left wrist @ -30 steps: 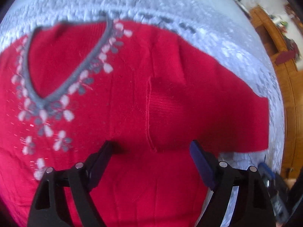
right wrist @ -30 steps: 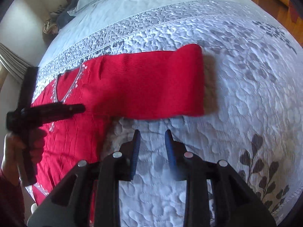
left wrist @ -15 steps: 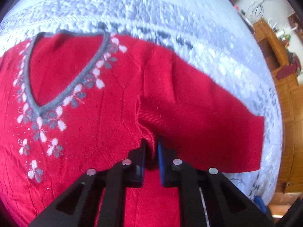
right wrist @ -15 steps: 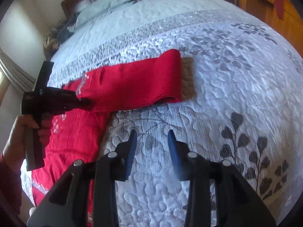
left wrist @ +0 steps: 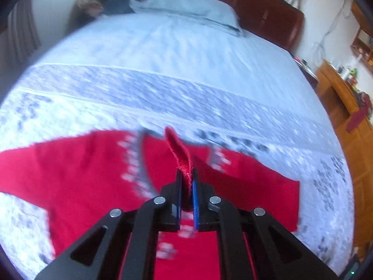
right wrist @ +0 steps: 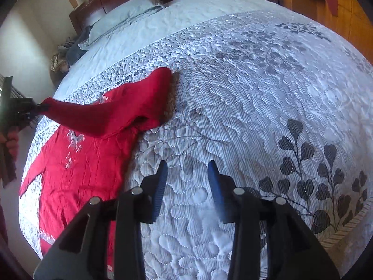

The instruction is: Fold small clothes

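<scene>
Sleeve fold in progress: my left gripper (left wrist: 186,182) pinches the red sweater (right wrist: 77,163)'s sleeve (right wrist: 112,114), lifted above its chest on the quilted bedspread (right wrist: 256,93). Right gripper (right wrist: 186,182) hangs spread beside the sweater, holding nothing. Next, I'd guess: lay the sleeve flat across the chest.

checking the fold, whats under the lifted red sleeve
Under the sleeve, held up by the left tongs, lies the sweater chest; the quilt beneath it is hidden.

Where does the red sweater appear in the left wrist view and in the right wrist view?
Left wrist: red sweater fills lower centre, a fold pinched in the left gripper.
Right wrist: left side, its sleeve lifted toward the left edge.
Shared landmark: pillow at the headboard.
</scene>
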### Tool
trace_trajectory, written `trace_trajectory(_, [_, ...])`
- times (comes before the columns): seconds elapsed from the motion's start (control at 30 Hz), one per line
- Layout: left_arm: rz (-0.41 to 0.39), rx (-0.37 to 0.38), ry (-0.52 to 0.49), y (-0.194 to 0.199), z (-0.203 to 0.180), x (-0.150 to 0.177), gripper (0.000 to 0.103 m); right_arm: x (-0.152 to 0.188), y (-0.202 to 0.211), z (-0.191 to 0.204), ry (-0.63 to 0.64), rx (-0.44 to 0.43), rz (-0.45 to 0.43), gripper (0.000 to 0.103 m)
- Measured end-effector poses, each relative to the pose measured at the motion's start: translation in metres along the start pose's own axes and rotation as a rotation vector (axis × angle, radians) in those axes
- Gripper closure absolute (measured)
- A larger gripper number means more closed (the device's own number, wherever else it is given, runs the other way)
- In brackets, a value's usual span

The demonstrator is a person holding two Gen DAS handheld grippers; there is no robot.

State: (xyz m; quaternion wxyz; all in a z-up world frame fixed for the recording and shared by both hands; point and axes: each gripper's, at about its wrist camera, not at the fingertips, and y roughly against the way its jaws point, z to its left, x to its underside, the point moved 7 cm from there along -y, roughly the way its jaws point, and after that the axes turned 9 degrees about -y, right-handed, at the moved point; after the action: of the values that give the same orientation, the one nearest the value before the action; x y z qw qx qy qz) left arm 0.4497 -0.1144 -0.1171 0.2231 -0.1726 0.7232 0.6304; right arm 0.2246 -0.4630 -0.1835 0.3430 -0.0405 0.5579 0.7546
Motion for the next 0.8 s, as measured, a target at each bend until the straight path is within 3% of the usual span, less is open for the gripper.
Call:
trace_trajectory(0.17, [0.032,-0.101,0.047,-0.02,0.064,0.015,0.096,0.008,-0.01,0.01,0.033,0.018,0.02,0.066])
trace_trajectory(0.33, [0.059,-0.135,0.146,-0.046,0.119,0.034,0.096,0.018,-0.025,0.023,0.08,0.026,0.058,0.066])
trace_trajectory(0.53, [0.089,-0.159,0.162,-0.062,0.15,0.055,0.096,0.016,-0.039,0.042,0.115,0.027,0.092,0.066])
trace_trajectory(0.7, [0.098,-0.156,0.172,-0.059,0.161,0.059,0.094,-0.019,-0.055,0.088,0.182,0.005,0.111,0.066])
trace_trajectory(0.8, [0.056,-0.089,0.213,-0.035,0.155,0.047,0.08,-0.041,-0.079,0.114,0.164,-0.042,0.187,0.066])
